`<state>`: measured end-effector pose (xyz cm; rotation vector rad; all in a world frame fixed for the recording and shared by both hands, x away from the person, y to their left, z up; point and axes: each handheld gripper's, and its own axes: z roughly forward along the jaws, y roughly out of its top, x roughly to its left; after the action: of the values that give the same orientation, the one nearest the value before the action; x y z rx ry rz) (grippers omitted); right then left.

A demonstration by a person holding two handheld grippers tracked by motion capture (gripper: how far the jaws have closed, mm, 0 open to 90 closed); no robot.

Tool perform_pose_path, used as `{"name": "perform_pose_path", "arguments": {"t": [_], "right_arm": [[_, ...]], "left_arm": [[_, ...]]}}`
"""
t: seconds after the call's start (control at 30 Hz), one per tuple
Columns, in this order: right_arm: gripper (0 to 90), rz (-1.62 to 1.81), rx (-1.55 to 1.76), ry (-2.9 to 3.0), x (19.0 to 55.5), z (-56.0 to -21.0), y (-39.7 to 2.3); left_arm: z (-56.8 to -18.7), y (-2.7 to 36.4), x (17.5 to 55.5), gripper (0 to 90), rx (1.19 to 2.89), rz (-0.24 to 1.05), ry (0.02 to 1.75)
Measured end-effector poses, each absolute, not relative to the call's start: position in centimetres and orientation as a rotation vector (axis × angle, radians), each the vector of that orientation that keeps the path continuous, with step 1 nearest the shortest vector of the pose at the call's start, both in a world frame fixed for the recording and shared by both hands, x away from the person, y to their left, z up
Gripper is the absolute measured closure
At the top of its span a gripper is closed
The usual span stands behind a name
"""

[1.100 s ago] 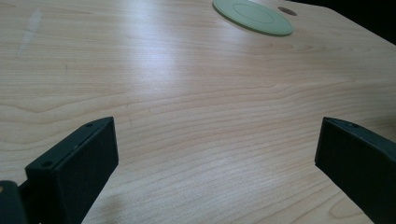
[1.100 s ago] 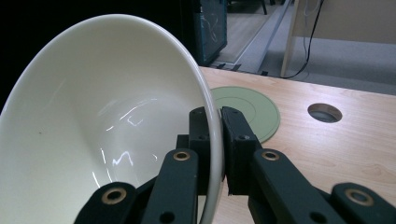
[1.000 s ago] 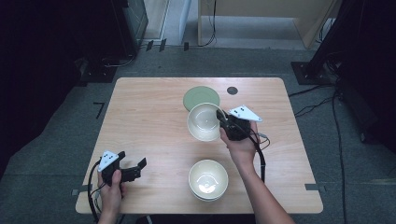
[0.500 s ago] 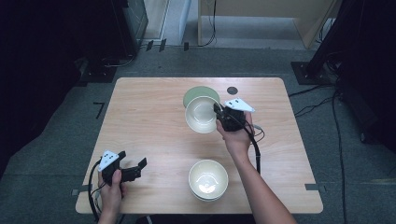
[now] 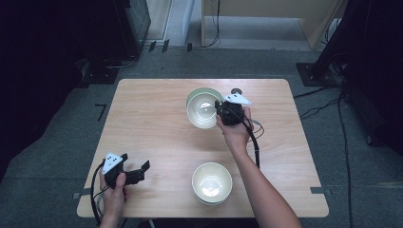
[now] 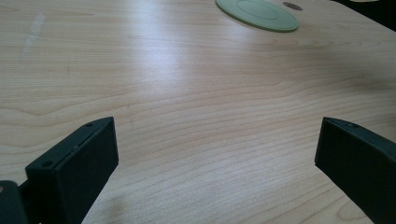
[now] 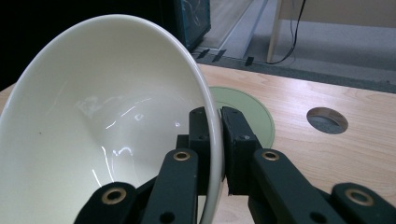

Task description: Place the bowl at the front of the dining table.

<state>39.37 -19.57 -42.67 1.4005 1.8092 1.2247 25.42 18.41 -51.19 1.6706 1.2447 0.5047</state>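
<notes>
My right gripper has its fingers clamped on the rim of a cream bowl, one finger inside, one outside. Bowl's tilted, held above the surface, w/ a green plate just beyond the fingertips and partly under the bowl. Small round hole sits past the fingers, off to the right. Left gripper rests low near the surface edge, fingers wide apart, nothing btwn them but bare wood. Stack of bowls sits near the front edge, well apart from both grippers.
</notes>
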Motion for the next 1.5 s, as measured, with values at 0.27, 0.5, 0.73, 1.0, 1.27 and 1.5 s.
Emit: {"name": "perform_pose_path", "arguments": {"t": [0.27,0.5,0.73,1.0,1.27,1.5], "right_arm": [[84.5,1.177,1.427,1.816,41.4,-43.0,-19.3],[84.6,1.156,1.499,1.823,43.5,-43.6,-18.9],[84.6,1.115,1.594,1.830,45.5,-44.4,-18.8],[84.6,1.056,1.708,1.819,47.9,-44.9,-18.9],[84.6,1.041,1.916,1.787,50.1,-46.2,-19.3],[84.6,1.004,2.019,1.746,51.6,-47.4,-19.5]], "left_arm": [[-51.2,18.4,25.4,0.0,1.669,0.502,1.246],[-51.2,18.5,25.5,0.0,1.667,0.497,1.247],[-51.2,18.4,25.5,0.0,1.666,0.494,1.245],[-51.2,18.5,25.5,0.0,1.664,0.491,1.243],[-51.2,18.5,25.5,0.0,1.664,0.490,1.243],[-51.2,18.5,25.5,0.0,1.657,0.485,1.243]]}}
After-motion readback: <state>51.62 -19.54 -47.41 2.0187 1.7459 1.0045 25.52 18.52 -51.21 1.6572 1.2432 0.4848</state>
